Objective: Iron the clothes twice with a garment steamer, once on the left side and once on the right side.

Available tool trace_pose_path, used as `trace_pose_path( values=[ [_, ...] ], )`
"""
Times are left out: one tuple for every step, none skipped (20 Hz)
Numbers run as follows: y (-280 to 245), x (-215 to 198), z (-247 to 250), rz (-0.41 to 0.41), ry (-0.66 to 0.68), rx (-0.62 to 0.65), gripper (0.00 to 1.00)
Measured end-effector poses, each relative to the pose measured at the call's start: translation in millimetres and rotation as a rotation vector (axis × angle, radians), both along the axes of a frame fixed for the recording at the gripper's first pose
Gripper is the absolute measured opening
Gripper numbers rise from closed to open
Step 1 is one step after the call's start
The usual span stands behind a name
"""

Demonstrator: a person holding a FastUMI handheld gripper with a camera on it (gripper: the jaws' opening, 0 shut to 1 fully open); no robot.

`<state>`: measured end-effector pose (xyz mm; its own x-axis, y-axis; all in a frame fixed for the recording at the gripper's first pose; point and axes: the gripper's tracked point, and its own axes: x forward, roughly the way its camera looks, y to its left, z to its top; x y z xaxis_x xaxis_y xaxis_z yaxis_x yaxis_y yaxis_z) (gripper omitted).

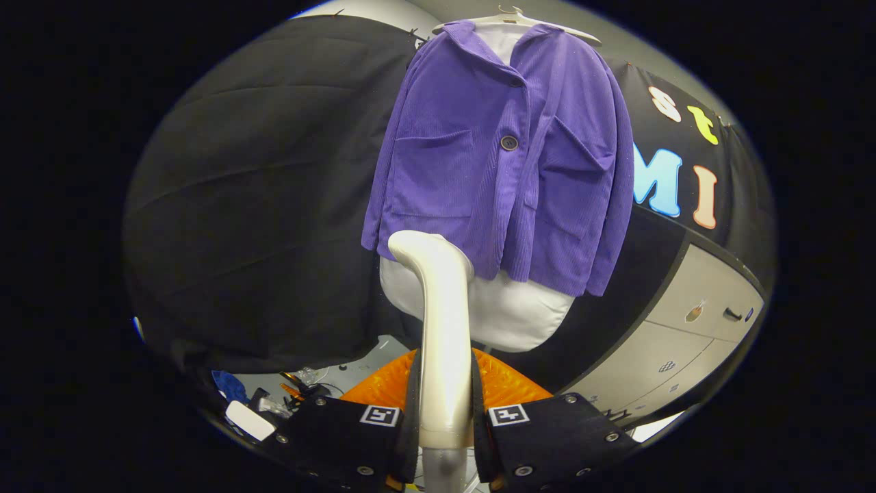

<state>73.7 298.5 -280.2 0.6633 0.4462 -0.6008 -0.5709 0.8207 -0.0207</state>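
Note:
A purple corduroy jacket [506, 164] hangs on a white hanger [520, 19] over a white padded form [506, 311], straight ahead of the fingers. My gripper [445, 411] is shut on the cream handle of the garment steamer [441, 329], which stands upright between the two fingers. The steamer's curved head [421, 248] reaches up to the jacket's lower left hem, on the side with the left pocket; whether it touches the cloth I cannot tell. A dark button [508, 142] sits at the jacket's middle.
An orange ribbed surface [506, 385] lies just beyond the fingers, under the white form. Grey cabinet drawers [691, 329] stand to the right. Small clutter, a blue cloth [229, 385] and a white block [250, 420], lies low on the left.

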Motion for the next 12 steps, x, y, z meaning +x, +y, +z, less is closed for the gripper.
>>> trace_pose_path(
  values=[
    [-4,-6,1,-0.001,0.008,-0.002,0.33],
    [-11,-11,5,-0.007,0.014,0.023,0.33],
    [-14,-15,10,-0.011,0.017,0.052,0.33],
    [-17,-14,18,-0.021,0.013,0.071,0.33],
    [-25,-15,26,-0.032,0.011,0.079,0.33],
    [-31,-15,35,-0.044,0.008,0.098,0.33],
    [-36,-13,47,-0.053,0.001,0.122,0.33],
    [-42,-16,62,-0.070,-0.009,0.168,0.33],
    [-46,-16,78,-0.078,-0.041,0.217,0.33],
    [-54,-15,99,-0.086,-0.077,0.233,0.33],
    [-64,-12,114,-0.097,-0.106,0.228,0.33],
    [-77,-5,128,-0.112,-0.130,0.231,0.33]
  ],
)
